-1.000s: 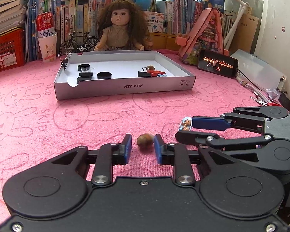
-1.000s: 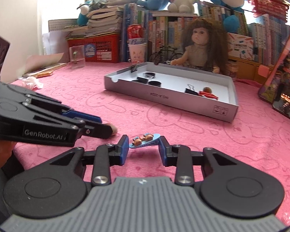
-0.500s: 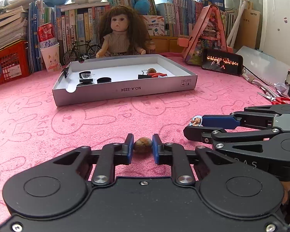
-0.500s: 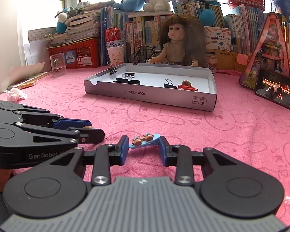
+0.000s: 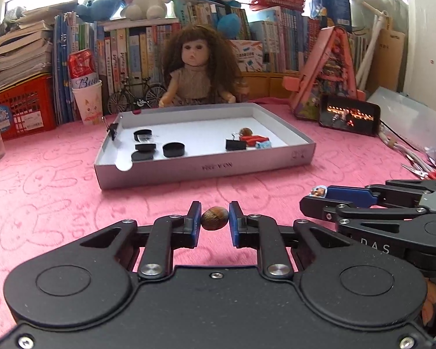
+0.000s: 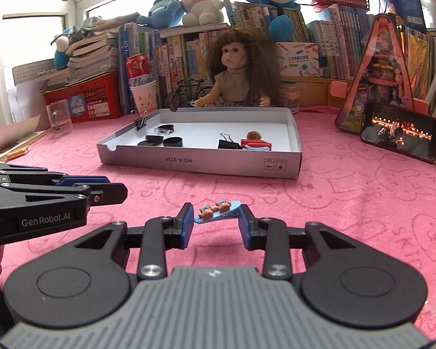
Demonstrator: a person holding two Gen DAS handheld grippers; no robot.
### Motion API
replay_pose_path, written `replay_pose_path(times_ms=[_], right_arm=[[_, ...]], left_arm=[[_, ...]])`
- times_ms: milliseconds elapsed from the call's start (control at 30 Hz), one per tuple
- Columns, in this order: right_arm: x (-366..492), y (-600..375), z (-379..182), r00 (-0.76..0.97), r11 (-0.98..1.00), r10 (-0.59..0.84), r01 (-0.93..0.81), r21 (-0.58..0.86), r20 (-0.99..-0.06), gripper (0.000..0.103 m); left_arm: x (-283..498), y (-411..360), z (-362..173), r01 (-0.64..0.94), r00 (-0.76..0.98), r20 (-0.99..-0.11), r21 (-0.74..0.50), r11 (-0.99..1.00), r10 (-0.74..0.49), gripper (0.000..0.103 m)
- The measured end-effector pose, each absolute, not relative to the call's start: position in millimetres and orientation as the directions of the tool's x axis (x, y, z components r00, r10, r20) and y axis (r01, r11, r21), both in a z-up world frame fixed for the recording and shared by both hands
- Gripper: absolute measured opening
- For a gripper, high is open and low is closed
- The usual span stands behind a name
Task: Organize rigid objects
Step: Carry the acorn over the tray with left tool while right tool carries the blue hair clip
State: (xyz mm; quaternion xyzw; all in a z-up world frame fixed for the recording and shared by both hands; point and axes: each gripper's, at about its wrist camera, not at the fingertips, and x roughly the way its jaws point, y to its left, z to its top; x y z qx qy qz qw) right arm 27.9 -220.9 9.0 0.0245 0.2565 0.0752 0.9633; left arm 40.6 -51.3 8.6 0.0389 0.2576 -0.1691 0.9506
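Pink bunny-print cloth (image 5: 43, 192) covering the whole table

Sitting right on it: a grey cardboard tray (image 5: 206, 168) mid-table, a doll (image 5: 199, 72) behind it, a phone (image 5: 350, 115) off right, a clear cup (image 6: 59, 117) at left.

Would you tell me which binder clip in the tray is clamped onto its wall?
The far-left binder clip; it grips the tray wall, while the other clip lies on the floor.
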Motion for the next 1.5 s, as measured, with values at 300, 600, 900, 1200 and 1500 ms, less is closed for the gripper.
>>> replay_pose_path(times_ms=[300, 600, 900, 1200, 1500], right_arm=[[50, -219, 14, 0.858, 0.993, 0.11, -0.071, 0.098, -0.501, 0.038], [64, -213, 19, 0.862, 0.993, 0.106, -0.069, 0.091, -0.497, 0.038], [75, -213, 22, 0.865, 0.993, 0.103, -0.064, 0.096, -0.492, 0.039], [86, -227, 24, 0.864, 0.989, 0.099, -0.03, 0.147, -0.493, 0.039], [100, -246, 29, 0.87, 0.98, 0.095, 0.004, 0.198, -0.484, 0.039]], left_arm=[[62, -50, 13, 0.303, 0.821, -0.502, -0.019, 0.953, -0.271, 0.019], [79, -46, 20, 0.271, 0.834, -0.493, -0.027, 0.962, -0.249, 0.019], [93, -38, 24, 0.249, 0.844, -0.478, -0.054, 0.967, -0.244, 0.019], [110, -27, 27, 0.231, 0.847, -0.467, -0.11, 0.967, -0.256, 0.019], [140, -20, 33, 0.214, 0.848, -0.464, -0.142, 0.967, -0.256, 0.019]])
